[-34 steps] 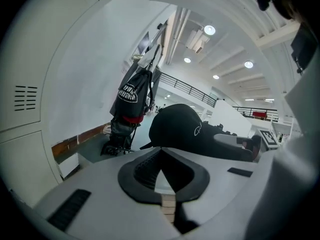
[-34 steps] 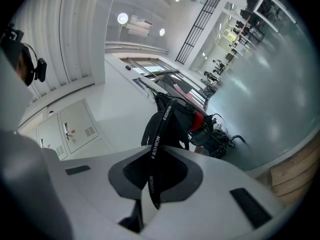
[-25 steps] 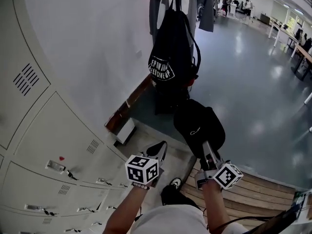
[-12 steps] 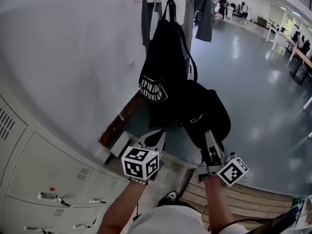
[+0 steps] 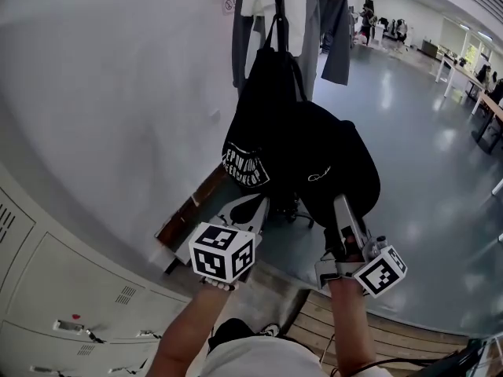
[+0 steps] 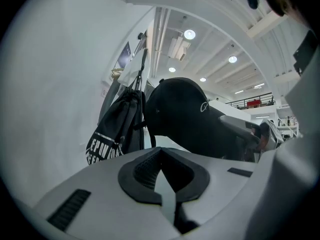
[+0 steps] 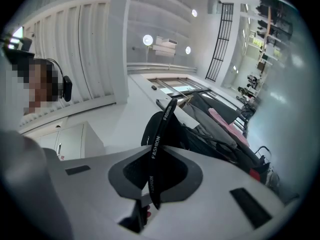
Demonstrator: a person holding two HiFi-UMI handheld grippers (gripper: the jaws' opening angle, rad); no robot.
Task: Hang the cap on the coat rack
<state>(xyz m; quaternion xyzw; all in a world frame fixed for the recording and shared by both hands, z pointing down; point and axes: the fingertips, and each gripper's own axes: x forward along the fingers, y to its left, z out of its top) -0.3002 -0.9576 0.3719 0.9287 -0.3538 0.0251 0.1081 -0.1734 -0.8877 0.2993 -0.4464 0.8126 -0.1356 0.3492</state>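
Note:
The black cap hangs from my right gripper, which is shut on it; in the right gripper view its black "FASHION" strap runs between the pads of the right gripper. The cap is raised against the black drawstring bag that hangs on the coat rack. My left gripper is shut and empty, low and left of the cap. In the left gripper view the left gripper points up at the cap and the bag.
Grey and white garments hang on the rack above the bag. A white wall is on the left, grey lockers below it. A wooden step lies underfoot. A grey hall floor stretches right, with tables far off.
Both grippers have come closer to the coat rack. The cap has risen and now overlaps the hanging black bag. The lockers have slid down out of the middle of the view.

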